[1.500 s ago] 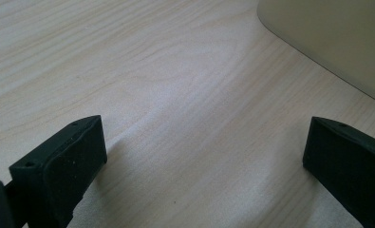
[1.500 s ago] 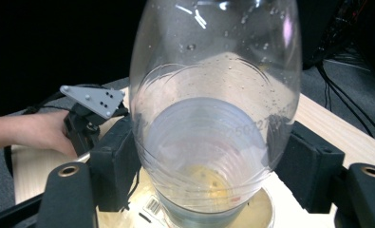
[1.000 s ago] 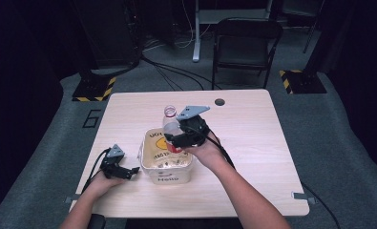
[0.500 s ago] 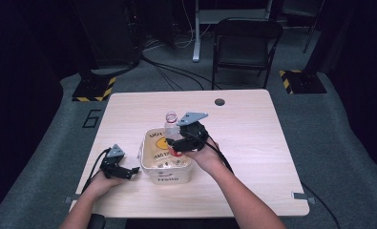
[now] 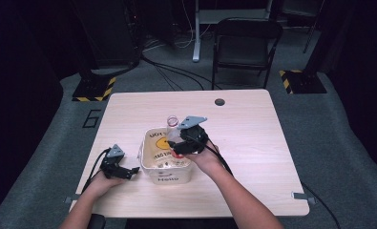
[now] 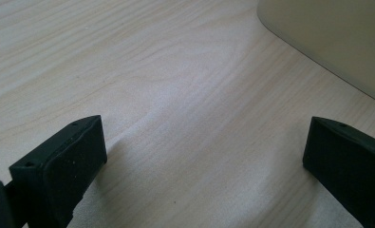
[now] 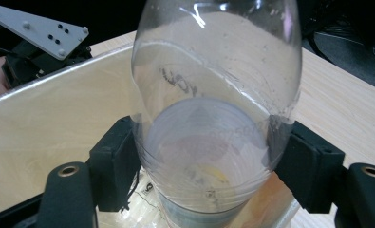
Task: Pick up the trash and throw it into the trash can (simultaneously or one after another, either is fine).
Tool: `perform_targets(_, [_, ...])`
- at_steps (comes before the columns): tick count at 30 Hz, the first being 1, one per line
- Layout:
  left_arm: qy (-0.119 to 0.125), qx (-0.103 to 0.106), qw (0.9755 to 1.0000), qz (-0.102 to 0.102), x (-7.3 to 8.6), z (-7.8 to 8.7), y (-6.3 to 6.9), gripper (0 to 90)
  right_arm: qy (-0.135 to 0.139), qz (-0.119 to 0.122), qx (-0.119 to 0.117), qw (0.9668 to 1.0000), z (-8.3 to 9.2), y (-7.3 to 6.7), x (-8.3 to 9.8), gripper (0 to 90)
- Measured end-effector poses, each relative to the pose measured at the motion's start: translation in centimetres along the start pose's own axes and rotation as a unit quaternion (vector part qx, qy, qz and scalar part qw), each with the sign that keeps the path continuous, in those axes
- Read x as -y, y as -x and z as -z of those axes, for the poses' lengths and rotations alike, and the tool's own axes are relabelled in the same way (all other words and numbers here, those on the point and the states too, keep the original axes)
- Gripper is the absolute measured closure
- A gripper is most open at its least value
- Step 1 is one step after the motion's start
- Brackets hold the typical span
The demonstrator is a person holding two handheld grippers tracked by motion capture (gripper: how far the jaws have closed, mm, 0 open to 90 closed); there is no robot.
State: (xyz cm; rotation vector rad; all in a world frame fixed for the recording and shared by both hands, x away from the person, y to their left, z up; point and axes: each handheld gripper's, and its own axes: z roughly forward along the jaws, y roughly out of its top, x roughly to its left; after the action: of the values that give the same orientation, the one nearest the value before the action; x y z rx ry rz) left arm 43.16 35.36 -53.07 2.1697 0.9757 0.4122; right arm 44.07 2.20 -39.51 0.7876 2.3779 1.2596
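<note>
My right gripper [image 5: 178, 146] is shut on a clear plastic bottle [image 5: 173, 134] with a pink cap, holding it roughly upright with its base down inside a cream tub [image 5: 169, 177] printed with yellow marks. In the right gripper view the pads [image 7: 116, 166] press both sides of the bottle [image 7: 213, 95], and the tub's inner wall [image 7: 57, 123] stands behind it. My left gripper [image 5: 128, 171] rests on the wooden table [image 5: 253, 143] just left of the tub. Its jaws are open over bare wood, left gripper [image 6: 204, 156], with the tub's wall [image 6: 327, 38] at the upper right.
A small round cable hole [image 5: 219, 101] sits near the table's far edge. A dark chair [image 5: 246, 43] stands behind the table, with yellow-black striped bases [image 5: 93, 88] on the floor. The table's right half is bare wood.
My right gripper has come down with the bottle, bringing its base lower into the tub. The left gripper has stayed where it was.
</note>
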Motion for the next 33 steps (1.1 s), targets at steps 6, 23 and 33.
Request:
perform_targets(6, [0.0, 0.0, 1.0, 0.0, 0.0, 0.0, 0.0, 0.3, -0.002, 0.001, 0.005, 1.0, -0.3, -0.01, 0.35, 27.9])
perform_targets(23, [0.0, 0.0, 1.0, 0.0, 0.0, 0.0, 0.01, 0.3, -0.016, -0.003, 0.015, 0.9997, -0.68, 0.1, 0.82, 26.9])
perform_targets(33, [0.0, 0.0, 1.0, 0.0, 0.0, -0.01, 0.01, 0.3, -0.001, -0.008, 0.009, 0.9999, 0.14, 0.02, 0.63, 24.7])
